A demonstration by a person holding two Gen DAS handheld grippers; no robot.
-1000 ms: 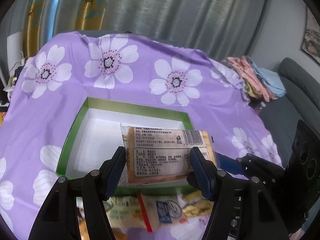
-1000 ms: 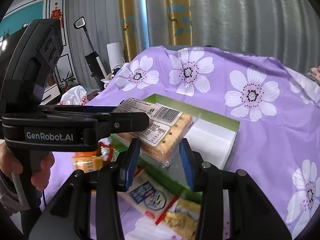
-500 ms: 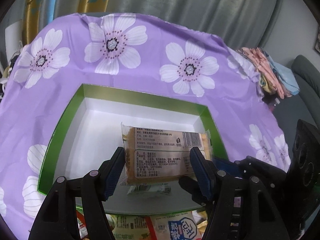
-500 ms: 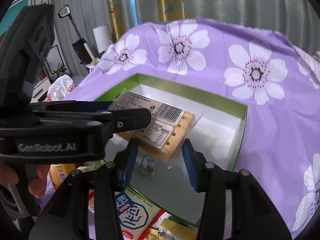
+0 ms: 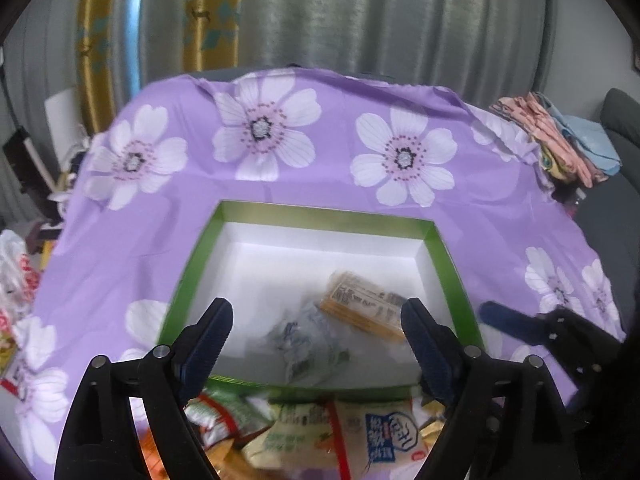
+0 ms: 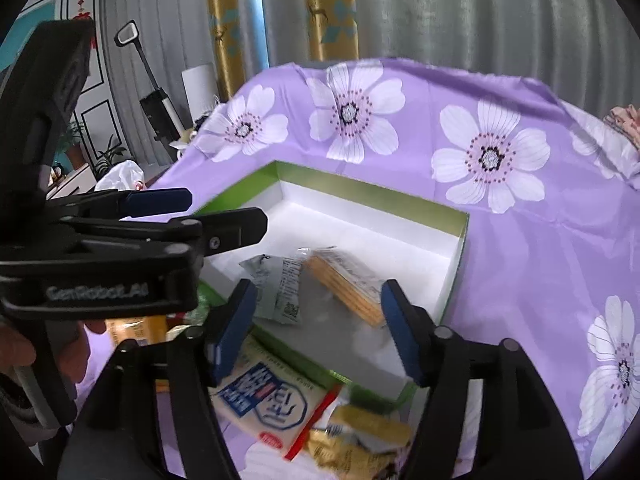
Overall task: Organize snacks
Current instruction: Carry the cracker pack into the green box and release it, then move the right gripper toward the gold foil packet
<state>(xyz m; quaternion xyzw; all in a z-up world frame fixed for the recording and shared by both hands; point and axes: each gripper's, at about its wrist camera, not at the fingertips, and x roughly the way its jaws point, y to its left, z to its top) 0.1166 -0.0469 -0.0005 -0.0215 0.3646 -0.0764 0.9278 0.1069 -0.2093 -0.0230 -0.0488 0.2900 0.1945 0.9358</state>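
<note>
A green box (image 5: pixel 444 264) with a white inside sits on the purple flowered cloth. In it lie a cracker pack (image 5: pixel 362 308) (image 6: pixel 344 286), blurred and tilted, and a silvery packet (image 5: pixel 304 344) (image 6: pixel 276 288) just left of it. My left gripper (image 5: pixel 316 322) hovers over the box's near side. Its jaws are opening and no pad touches anything. My right gripper (image 6: pixel 318 306) hangs over the near right corner, jaws also opening, with the pack below and clear of the pads. A hand holds the left gripper (image 6: pixel 160 220) close on the right one's left.
Several loose snack packets lie in front of the box, among them a white and blue one (image 5: pixel 384 432) (image 6: pixel 260 392) and a gold one (image 6: pixel 360 428). Folded clothes (image 5: pixel 560 144) sit at the back right, a plastic bag (image 5: pixel 12 272) at the left edge.
Both grippers held the cracker pack over the box. Now both have opened and drawn back a little, and the pack has dropped into the box beside the silvery packet.
</note>
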